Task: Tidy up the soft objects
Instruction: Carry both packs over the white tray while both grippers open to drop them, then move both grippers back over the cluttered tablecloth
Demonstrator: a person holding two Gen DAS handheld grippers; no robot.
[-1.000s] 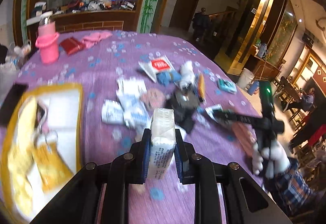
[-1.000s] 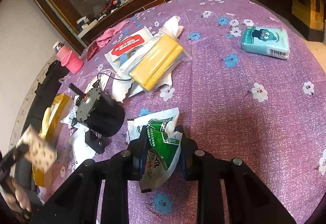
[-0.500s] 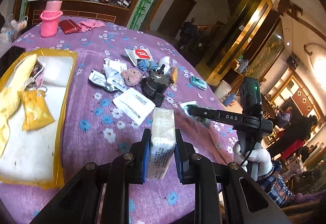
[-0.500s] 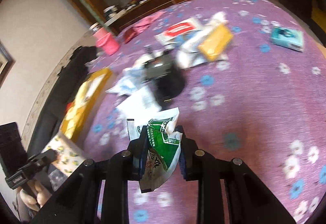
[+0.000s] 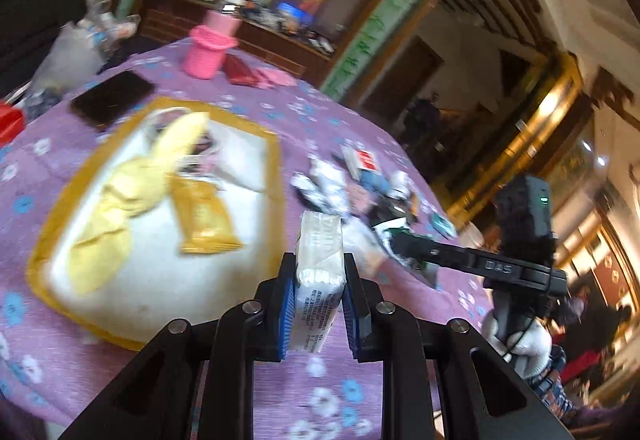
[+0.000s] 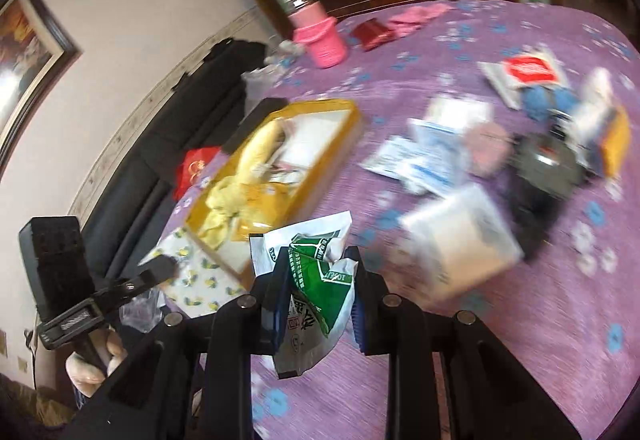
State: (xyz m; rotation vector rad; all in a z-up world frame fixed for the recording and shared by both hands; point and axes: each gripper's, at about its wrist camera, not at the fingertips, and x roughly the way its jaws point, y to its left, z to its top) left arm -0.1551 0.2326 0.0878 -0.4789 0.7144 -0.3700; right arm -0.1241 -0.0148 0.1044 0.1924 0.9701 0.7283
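Observation:
My left gripper (image 5: 319,282) is shut on a white tissue pack (image 5: 320,268) and holds it above the purple tablecloth, just right of the yellow-rimmed tray (image 5: 276,175). The tray holds a yellow cloth (image 5: 132,191) and a yellow packet (image 5: 204,215). My right gripper (image 6: 318,280) is shut on a green and white packet (image 6: 316,288), held above the table near the tray's (image 6: 336,155) near corner. The right gripper also shows in the left wrist view (image 5: 394,242), and the left one with its lemon-print pack shows in the right wrist view (image 6: 168,268).
A heap of soft packets (image 6: 432,155), a white pack (image 6: 460,240) and a black motor (image 6: 548,163) lie on the table's right half. A pink bottle (image 6: 320,35), a red wallet (image 6: 372,33) and a black phone (image 5: 112,99) sit at the far side.
Both grippers have swung left toward the tray, each still holding its pack. The tray now fills the left wrist view's middle left.

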